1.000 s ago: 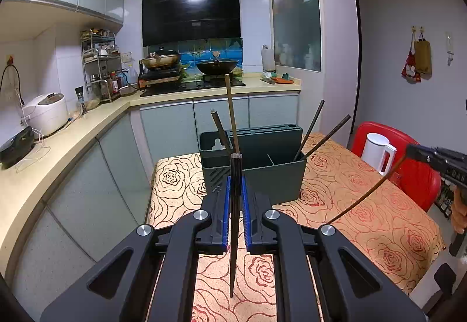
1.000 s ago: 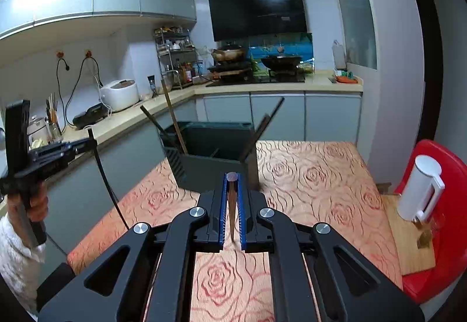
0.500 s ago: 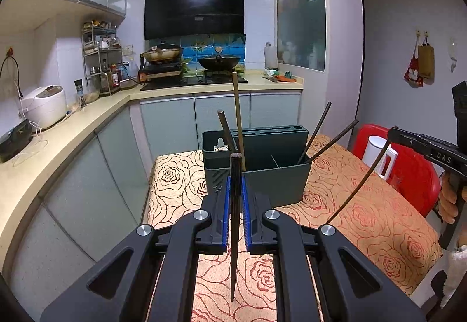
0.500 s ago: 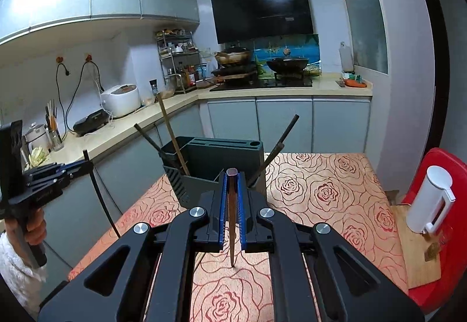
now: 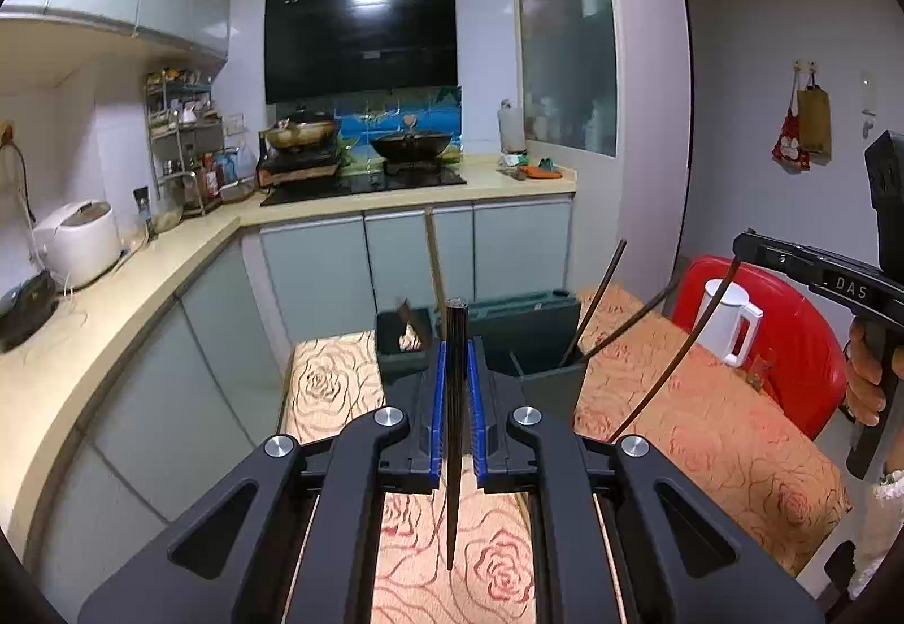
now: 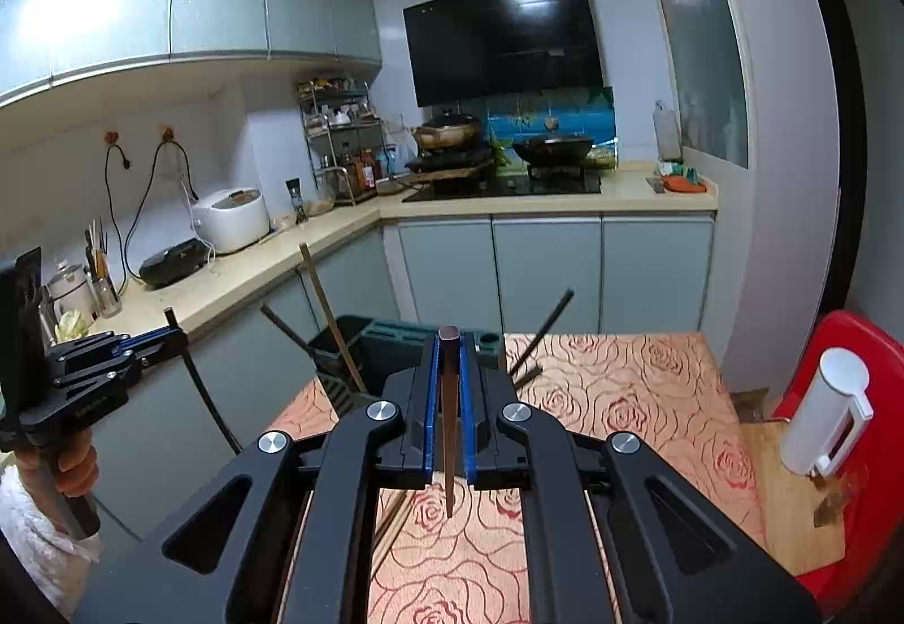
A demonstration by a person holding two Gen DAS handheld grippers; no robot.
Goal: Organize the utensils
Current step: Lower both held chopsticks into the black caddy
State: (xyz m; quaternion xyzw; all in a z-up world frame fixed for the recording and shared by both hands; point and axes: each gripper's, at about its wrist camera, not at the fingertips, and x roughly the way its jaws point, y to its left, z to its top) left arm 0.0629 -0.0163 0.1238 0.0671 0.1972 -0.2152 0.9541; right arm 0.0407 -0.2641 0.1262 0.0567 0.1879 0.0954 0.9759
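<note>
A dark green utensil holder (image 5: pixel 525 336) stands on the rose-patterned table (image 5: pixel 706 432), with several chopsticks (image 5: pixel 599 296) leaning in it. My left gripper (image 5: pixel 456 369) is shut on a dark chopstick (image 5: pixel 453 454), held upright above the table in front of the holder. My right gripper (image 6: pixel 449 369) is shut on a brown chopstick (image 6: pixel 448 443), also upright, in front of the holder (image 6: pixel 390 341). Each gripper shows in the other's view: the right gripper (image 5: pixel 746 242) with its chopstick (image 5: pixel 678 352), the left gripper (image 6: pixel 172 336) with its chopstick (image 6: pixel 203 392).
A white kettle (image 5: pixel 729 319) stands on a red chair (image 5: pixel 791 341) at the table's right. Loose chopsticks (image 6: pixel 395 516) lie on the table under my right gripper. A kitchen counter (image 5: pixel 113 285) with a rice cooker (image 5: pixel 79 242) runs along the left.
Both grippers have risen and pulled back a little from the holder, each still holding its chopstick. The holder now sits lower in both views.
</note>
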